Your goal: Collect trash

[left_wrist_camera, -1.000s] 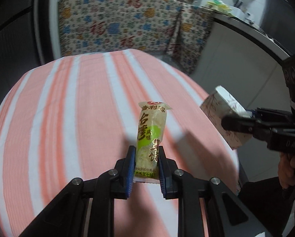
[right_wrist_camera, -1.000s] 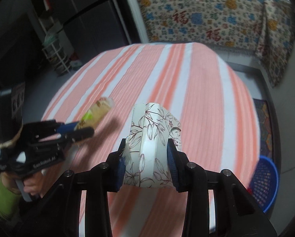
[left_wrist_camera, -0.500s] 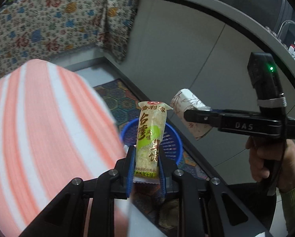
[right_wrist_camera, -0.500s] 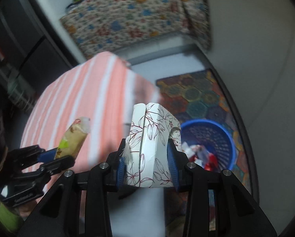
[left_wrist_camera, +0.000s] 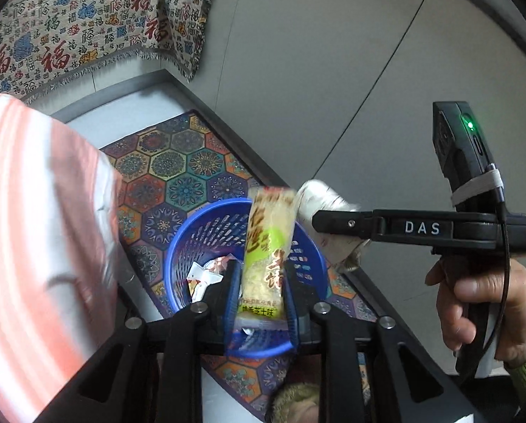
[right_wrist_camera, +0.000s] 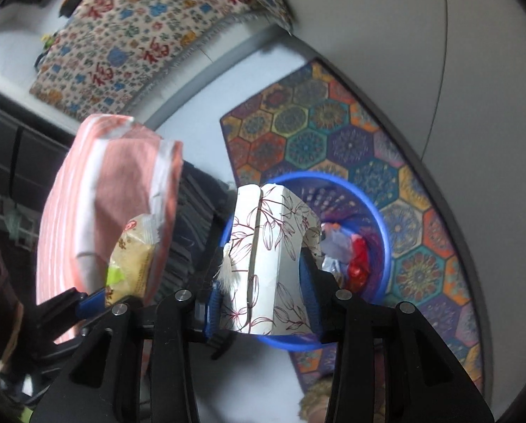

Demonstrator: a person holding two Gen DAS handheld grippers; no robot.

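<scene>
Holding one snack wrapper (left_wrist_camera: 267,253) between left gripper (left_wrist_camera: 261,292) jaws just easing apart and one leaf-printed carton (right_wrist_camera: 270,264) between right gripper (right_wrist_camera: 263,296) jaws likewise widening, both now hanging over the one blue basket (left_wrist_camera: 178,246) on the floor mat (left_wrist_camera: 178,172), no longer above the striped table (left_wrist_camera: 33,229).
</scene>
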